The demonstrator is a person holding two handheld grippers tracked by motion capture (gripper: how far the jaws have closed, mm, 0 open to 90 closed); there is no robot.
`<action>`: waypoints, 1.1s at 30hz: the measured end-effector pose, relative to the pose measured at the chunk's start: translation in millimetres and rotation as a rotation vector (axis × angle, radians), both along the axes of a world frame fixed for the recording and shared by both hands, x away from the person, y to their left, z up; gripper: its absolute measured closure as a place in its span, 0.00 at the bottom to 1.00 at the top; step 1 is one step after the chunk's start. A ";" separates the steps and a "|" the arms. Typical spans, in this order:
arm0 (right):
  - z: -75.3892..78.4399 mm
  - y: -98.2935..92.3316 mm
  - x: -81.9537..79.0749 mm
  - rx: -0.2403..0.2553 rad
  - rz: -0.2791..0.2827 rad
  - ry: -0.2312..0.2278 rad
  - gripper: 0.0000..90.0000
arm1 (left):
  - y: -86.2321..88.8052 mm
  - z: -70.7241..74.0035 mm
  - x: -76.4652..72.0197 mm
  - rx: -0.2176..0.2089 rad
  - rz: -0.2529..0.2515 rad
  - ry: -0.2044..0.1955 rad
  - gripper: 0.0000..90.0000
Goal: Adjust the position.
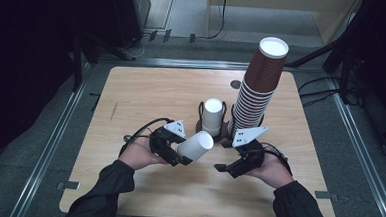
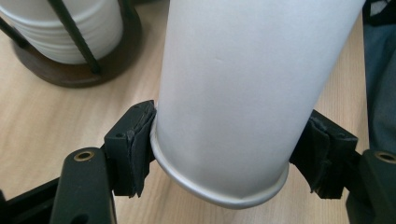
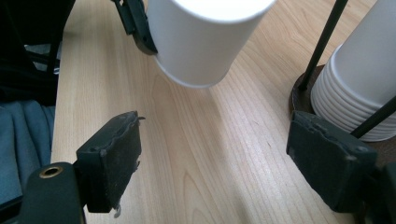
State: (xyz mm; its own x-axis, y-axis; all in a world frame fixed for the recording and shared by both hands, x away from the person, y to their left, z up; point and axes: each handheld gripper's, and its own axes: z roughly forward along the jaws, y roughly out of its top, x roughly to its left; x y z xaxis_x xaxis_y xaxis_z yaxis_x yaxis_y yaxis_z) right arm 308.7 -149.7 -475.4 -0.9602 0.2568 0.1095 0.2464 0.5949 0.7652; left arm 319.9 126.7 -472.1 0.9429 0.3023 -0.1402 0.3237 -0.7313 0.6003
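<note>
Pinching a white paper cup (image 1: pixel 195 145) near its rim, the left tongs (image 1: pixel 182 157) are holding it tilted above the wooden worktop (image 1: pixel 131 100), with the closed bottom of the cup pointing up and away toward the middle. In the left gripper view the two black pads (image 2: pixel 135 149) are pressing on both sides of the white paper cup (image 2: pixel 233 93), just above its rolled rim, and the worktop (image 2: pixel 42 121) is showing below it. The right tongs (image 1: pixel 226 166) are standing spread, with nothing between the jaws; in the right gripper view their pads (image 3: pixel 114 161) are lying well apart over bare wood (image 3: pixel 201 154), and the held cup (image 3: pixel 205 37) is hanging ahead of them, not touching them.

Behind both hands, a round dark holder with thin wire posts (image 1: pixel 212 129) is carrying a short stack of white cups (image 1: pixel 212 115). Just beside it, at the right, a tall stack of brown paper cups (image 1: pixel 254 91) is leaning a little to the right. The held cup is near the holder but apart from it.
</note>
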 end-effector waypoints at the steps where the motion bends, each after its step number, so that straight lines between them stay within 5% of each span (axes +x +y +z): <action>1: -0.3 0.2 0.3 -0.003 0.004 0.002 0.20 | -2.1 -1.9 0.1 0.012 -0.006 0.006 0.32; 16: 0.9 15.6 -0.1 -0.008 0.069 -0.008 0.21 | -30.9 -15.4 -8.3 0.118 -0.133 0.041 0.32; 22: 0.8 27.0 -2.3 -0.019 0.112 -0.002 0.25 | -34.7 -16.7 -11.1 0.116 -0.149 0.046 0.31; 24: 1.0 29.7 -3.3 -0.027 0.142 0.001 0.37 | -34.6 -17.1 -10.9 0.124 -0.142 0.044 0.30; 33: 7.0 25.9 -1.4 -0.001 0.137 0.008 0.38 | -28.0 -11.6 -14.1 0.061 -0.122 0.005 0.20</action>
State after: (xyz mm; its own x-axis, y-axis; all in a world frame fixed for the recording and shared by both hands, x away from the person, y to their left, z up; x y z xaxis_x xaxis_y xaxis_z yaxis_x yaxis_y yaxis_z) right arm 307.3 -123.8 -468.5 -0.9855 0.1230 0.1172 0.1686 0.6241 0.7629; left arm 305.8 98.8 -483.7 0.9726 0.1932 -0.1295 0.2326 -0.8004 0.5525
